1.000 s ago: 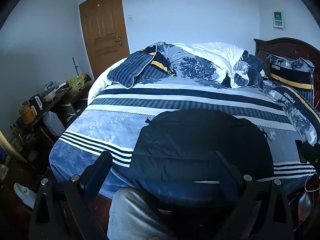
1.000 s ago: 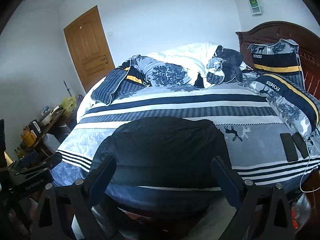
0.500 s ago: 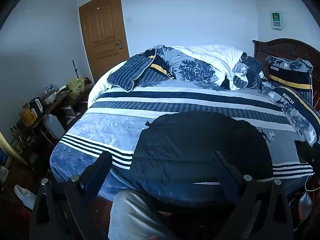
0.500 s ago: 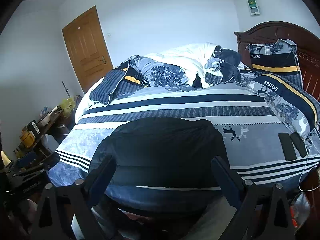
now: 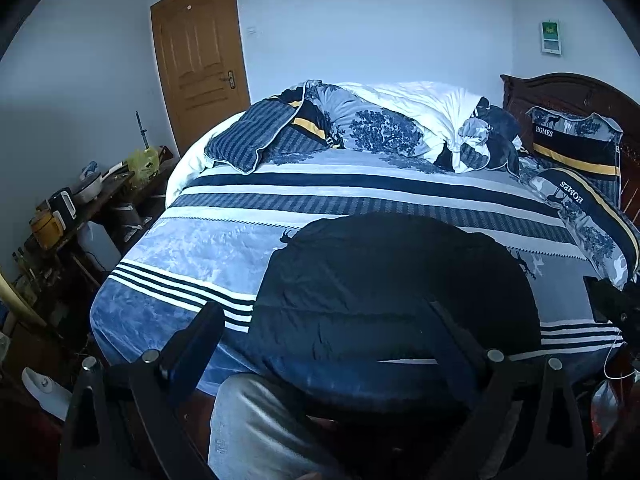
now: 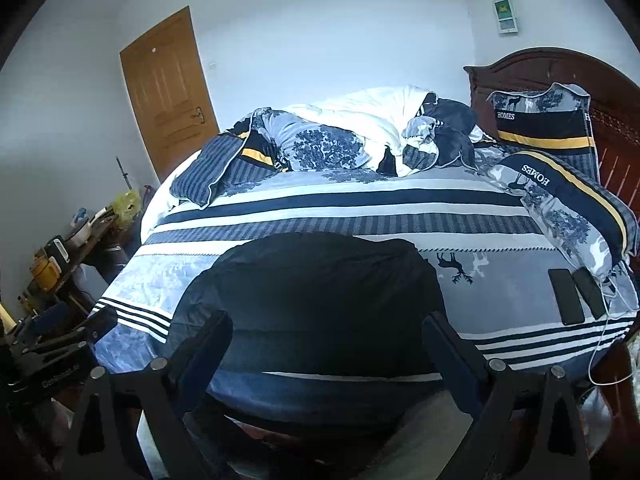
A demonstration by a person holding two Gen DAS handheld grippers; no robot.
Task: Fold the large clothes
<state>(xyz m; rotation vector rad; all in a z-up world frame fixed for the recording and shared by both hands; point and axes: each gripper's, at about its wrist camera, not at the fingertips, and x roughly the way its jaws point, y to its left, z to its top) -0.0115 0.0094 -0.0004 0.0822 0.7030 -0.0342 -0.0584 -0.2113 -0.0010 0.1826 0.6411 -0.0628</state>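
Dark garment, seemingly folded, on bed

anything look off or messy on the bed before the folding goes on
Nothing wrong with the dark garment: it lies flat near the bed's front edge. The quilt is heaped at the far side, and two phones lie near the right edge by the pillow, one seemingly on a white cable.

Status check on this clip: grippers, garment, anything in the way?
Left gripper and right gripper open, empty, short of the bed. Dark jacket flat at near edge. Two phones to its right, clear of it.
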